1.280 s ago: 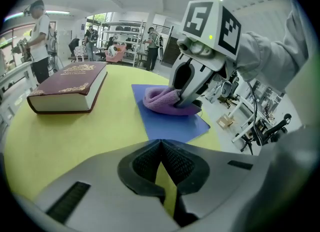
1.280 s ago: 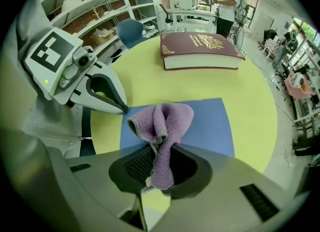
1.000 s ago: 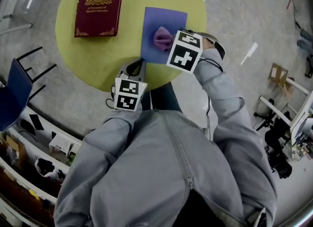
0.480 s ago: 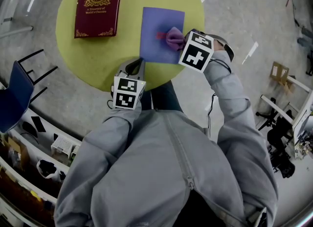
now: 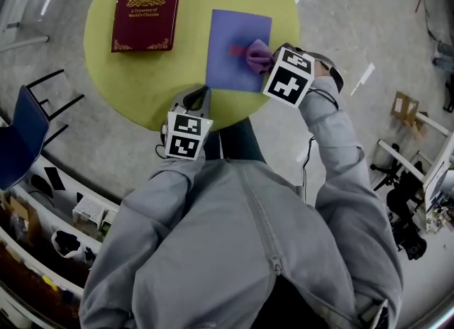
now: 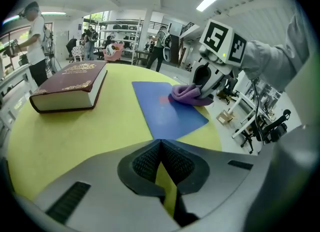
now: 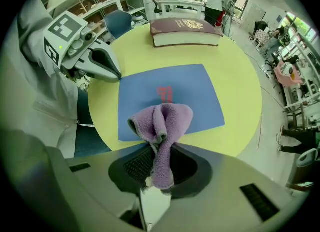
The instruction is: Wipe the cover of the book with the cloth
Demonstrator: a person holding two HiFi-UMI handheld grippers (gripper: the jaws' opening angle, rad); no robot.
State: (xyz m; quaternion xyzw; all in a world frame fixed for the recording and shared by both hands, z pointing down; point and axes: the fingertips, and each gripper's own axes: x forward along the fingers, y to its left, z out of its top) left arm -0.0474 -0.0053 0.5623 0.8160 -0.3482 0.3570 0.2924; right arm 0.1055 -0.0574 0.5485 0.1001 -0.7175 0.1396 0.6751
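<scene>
Jaws of the right gripper (image 7: 161,148) are pinched on the purple cloth (image 5: 258,53) over the right edge of the blue mat (image 5: 230,65), those of the left gripper (image 6: 160,143) are pressed together, with the red book (image 5: 147,8) laid left of the mat.

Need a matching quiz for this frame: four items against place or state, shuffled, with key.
Things:
1. maroon book
2. purple cloth
3. blue mat
4. left gripper

Places or states:
A. jaws together, nothing between them
B. pinched in the right gripper, over the mat
C. flat on the yellow table, with a red mark on it
D. closed, at the table's far left, apart from the mat

Pairs: 1-D, 2-B, 3-C, 4-A
</scene>
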